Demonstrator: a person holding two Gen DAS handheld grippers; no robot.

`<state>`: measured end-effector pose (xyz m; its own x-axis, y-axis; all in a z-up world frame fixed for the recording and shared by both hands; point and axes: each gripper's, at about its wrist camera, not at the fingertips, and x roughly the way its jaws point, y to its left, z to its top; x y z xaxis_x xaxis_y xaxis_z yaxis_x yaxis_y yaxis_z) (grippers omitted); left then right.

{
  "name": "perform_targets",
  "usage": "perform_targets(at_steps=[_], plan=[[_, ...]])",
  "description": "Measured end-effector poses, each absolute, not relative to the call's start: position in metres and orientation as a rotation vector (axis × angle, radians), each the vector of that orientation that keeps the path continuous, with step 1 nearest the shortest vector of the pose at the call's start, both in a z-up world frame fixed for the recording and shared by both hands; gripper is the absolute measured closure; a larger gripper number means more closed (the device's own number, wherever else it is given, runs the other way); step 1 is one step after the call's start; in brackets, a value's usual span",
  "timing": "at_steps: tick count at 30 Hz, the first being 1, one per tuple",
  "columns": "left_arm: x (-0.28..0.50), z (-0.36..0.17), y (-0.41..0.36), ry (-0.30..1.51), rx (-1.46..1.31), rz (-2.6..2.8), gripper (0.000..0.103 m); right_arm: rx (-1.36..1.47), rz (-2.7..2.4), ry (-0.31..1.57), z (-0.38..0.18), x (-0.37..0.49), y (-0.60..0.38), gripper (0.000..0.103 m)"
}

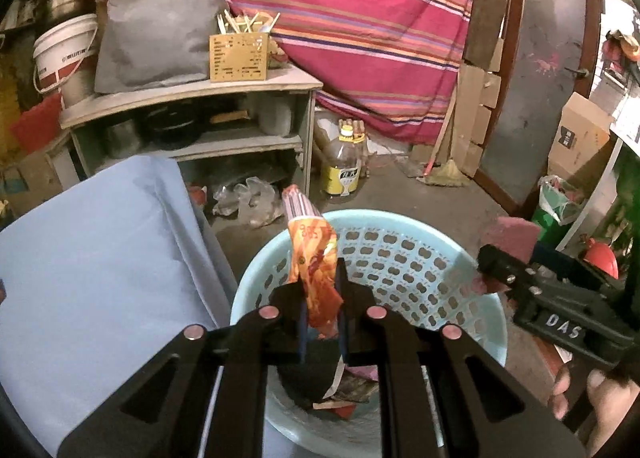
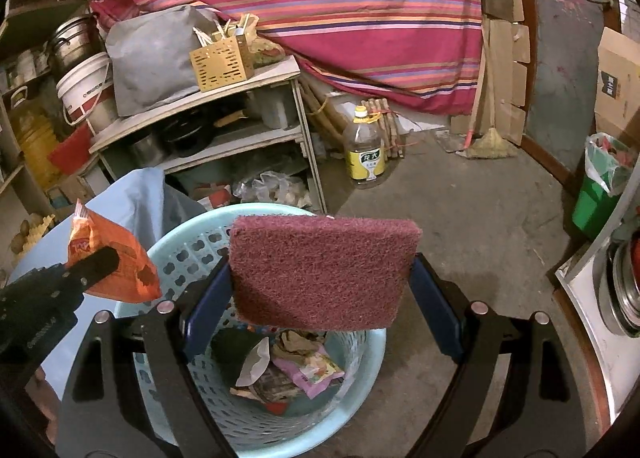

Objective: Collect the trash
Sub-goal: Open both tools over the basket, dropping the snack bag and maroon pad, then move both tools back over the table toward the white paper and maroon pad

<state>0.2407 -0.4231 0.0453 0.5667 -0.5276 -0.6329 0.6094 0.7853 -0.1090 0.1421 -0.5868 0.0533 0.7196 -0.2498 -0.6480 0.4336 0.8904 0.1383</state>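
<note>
Left tongs (image 1: 320, 298) pinched tight on an orange snack wrapper (image 1: 316, 274), wrapper sticking up out of the pads and flopping a bit to one side, right above the light blue basket (image 1: 400, 254). Right tongs (image 2: 320, 290) spread wide but clamped on a maroon scouring pad (image 2: 324, 270) across its width, blue pads pressing both short edges, pad sitting flat and level over the same basket's opening. Both loads hanging over the rim area, not down inside.

Inside the basket: a heap of trash (image 2: 288, 370), including a pink packet, some brownish crumpled paper and a dark wrapper, all at the bottom. Light blue cloth (image 1: 100, 258) draped just beside the basket on the left. Behind it a grey shelf unit (image 1: 192, 114) with a grey bag (image 1: 156, 34) and a punched tan holder (image 1: 238, 58) full of sticks on top, pots on the shelves below. Clear oil bottle (image 2: 364, 150) with a yellow label on the concrete floor, broom (image 2: 488, 142) leaning near the doorway, striped red cloth (image 2: 320, 10) hung across the back. Nothing between either pair of tongs and the basket opening.

Wrapper: crinkled, glossy orange-red with print. Pad: coarse, fuzzy, rectangular, rounded corners.
</note>
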Motion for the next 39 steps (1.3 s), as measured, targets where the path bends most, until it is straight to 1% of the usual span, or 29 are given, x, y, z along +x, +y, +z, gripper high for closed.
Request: perform_targets(at_steps=[4,6,8,9,10,12,15,16,20,26,29,32,39], plan=[[0.246,0.038,-0.419,0.732,0.139,-0.67,0.091,0.298,-0.386,0.672,0.052,0.144,-0.586,0.018],[0.247,0.036,-0.417,0.742,0.141,-0.67,0.082,0.296,-0.382,0.672,0.052,0.143,-0.587,0.018],[0.247,0.036,-0.413,0.733,0.143,-0.656,0.054,0.289,-0.379,0.677,0.05,0.145,-0.586,0.018],[0.245,0.038,-0.41,0.717,0.145,-0.643,0.05,0.287,-0.379,0.679,0.05,0.145,-0.585,0.018],[0.244,0.039,-0.407,0.708,0.149,-0.639,0.048,0.286,-0.377,0.682,0.049,0.146,-0.585,0.018],[0.244,0.039,-0.402,0.713,0.151,-0.638,0.047,0.285,-0.375,0.685,0.049,0.148,-0.583,0.018],[0.245,0.044,-0.395,0.706,0.141,-0.629,0.037,0.282,-0.371,0.688,0.048,0.15,-0.58,0.018],[0.244,0.046,-0.391,0.698,0.143,-0.622,0.03,0.279,-0.37,0.689,0.048,0.151,-0.579,0.018],[0.244,0.052,-0.373,0.662,0.14,-0.576,0.019,0.27,-0.361,0.694,0.048,0.157,-0.571,0.018],[0.252,0.055,-0.341,0.661,0.119,-0.514,0.019,0.25,-0.337,0.715,0.048,0.17,-0.555,0.017],[0.256,0.056,-0.32,0.654,0.112,-0.479,0.019,0.237,-0.33,0.723,0.047,0.178,-0.545,0.009],[0.26,0.057,-0.297,0.641,0.109,-0.435,0.017,0.212,-0.344,0.733,0.047,0.185,-0.534,0.005],[0.273,0.053,-0.221,0.635,0.079,-0.34,0.017,0.198,-0.335,0.72,0.052,0.202,-0.504,0.005]])
